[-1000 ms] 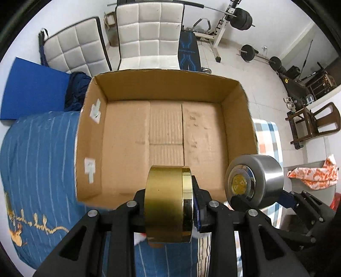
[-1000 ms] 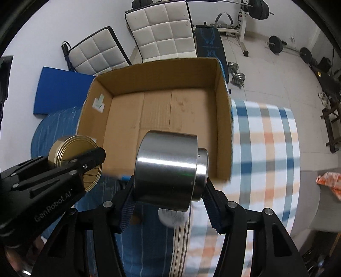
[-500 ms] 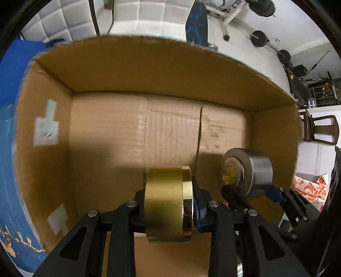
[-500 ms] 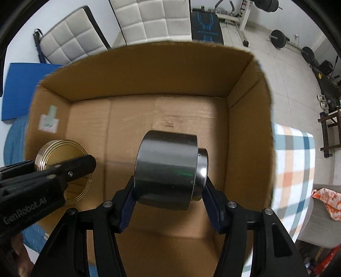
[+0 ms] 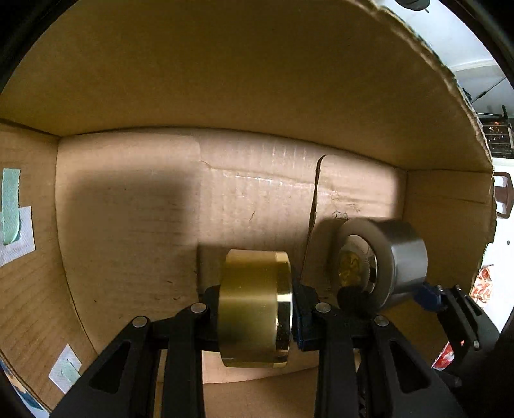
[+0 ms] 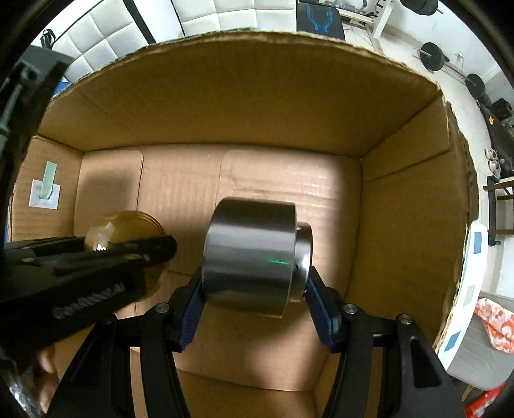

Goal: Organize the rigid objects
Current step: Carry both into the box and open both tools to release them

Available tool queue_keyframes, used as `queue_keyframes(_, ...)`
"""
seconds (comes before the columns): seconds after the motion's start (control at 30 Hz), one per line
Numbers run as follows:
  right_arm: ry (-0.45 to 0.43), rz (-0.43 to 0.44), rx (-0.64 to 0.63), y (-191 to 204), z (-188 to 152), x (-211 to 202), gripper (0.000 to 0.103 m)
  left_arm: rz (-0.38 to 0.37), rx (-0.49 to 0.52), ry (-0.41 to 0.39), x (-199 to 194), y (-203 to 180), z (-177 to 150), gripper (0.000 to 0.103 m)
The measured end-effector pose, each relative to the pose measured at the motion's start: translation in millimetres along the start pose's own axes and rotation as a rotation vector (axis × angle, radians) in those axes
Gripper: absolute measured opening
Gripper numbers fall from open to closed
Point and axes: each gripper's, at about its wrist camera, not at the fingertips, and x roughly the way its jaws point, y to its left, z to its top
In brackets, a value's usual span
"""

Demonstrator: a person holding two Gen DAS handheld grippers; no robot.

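Gold tin (image 5: 255,310) sits clamped in your left gripper (image 5: 257,316), steel cylinder (image 6: 250,254) clamped in your right gripper (image 6: 255,304). Both now hang deep inside the cardboard box (image 6: 225,106), above it a second ago. Only the right view shows chairs (image 6: 96,35) beyond.

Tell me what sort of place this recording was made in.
Most likely a home gym or spare room. Beyond the cardboard box the right wrist view shows barbell weight plates on a tiled floor, a weight bench, and white quilted cushions.
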Motion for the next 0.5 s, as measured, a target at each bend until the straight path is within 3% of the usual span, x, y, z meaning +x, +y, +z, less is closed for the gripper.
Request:
queue_keyframes(0.23,0.037,0.005,-0.006,-1,0,5,0.062,0.031,-0.028,0.021,-1,2,-14,0.044)
queue_keyframes(0.5,0.062,0.008,0.008,-5,5,0,0.068,0.071,-0.025,-0.027,-22,0,-47,0.062)
